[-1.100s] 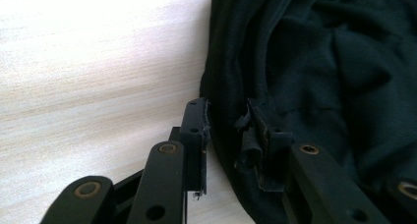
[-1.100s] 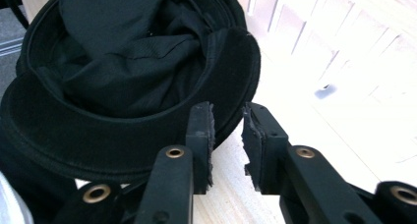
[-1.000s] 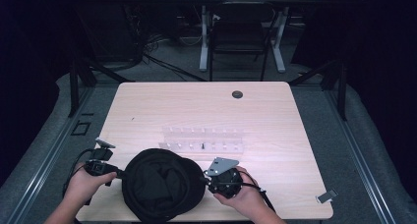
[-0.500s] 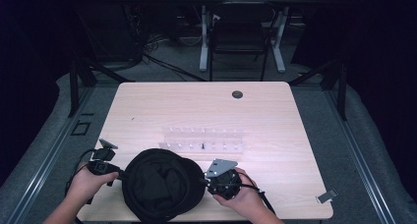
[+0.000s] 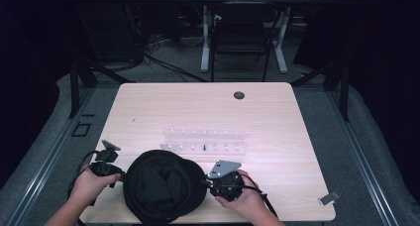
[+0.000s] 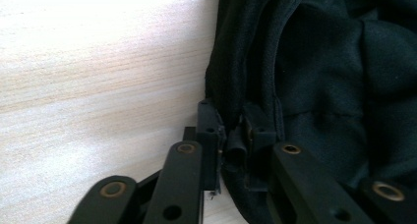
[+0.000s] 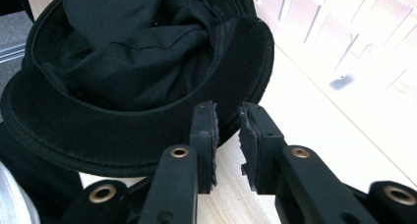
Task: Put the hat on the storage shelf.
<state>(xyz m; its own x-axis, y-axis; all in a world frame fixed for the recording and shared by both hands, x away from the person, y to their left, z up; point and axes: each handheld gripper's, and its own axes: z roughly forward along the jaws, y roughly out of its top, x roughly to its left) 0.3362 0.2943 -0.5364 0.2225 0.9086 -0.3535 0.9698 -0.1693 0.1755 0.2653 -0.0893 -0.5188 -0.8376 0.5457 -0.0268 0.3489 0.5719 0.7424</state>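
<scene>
Left gripper view shows your left tool point(image 6: 231, 135) has just been closing and now pinches the edge of the black hat point(image 6: 314, 71), which lies crown-down at the near edge of the worktop point(image 5: 198, 112); keep that pinch firm and low so the fabric does not slip. Your right tool point(image 7: 227, 130) stands level just beside the brim, jaws a narrow gap apart and empty: ease it onto the brim before lifting.
</scene>
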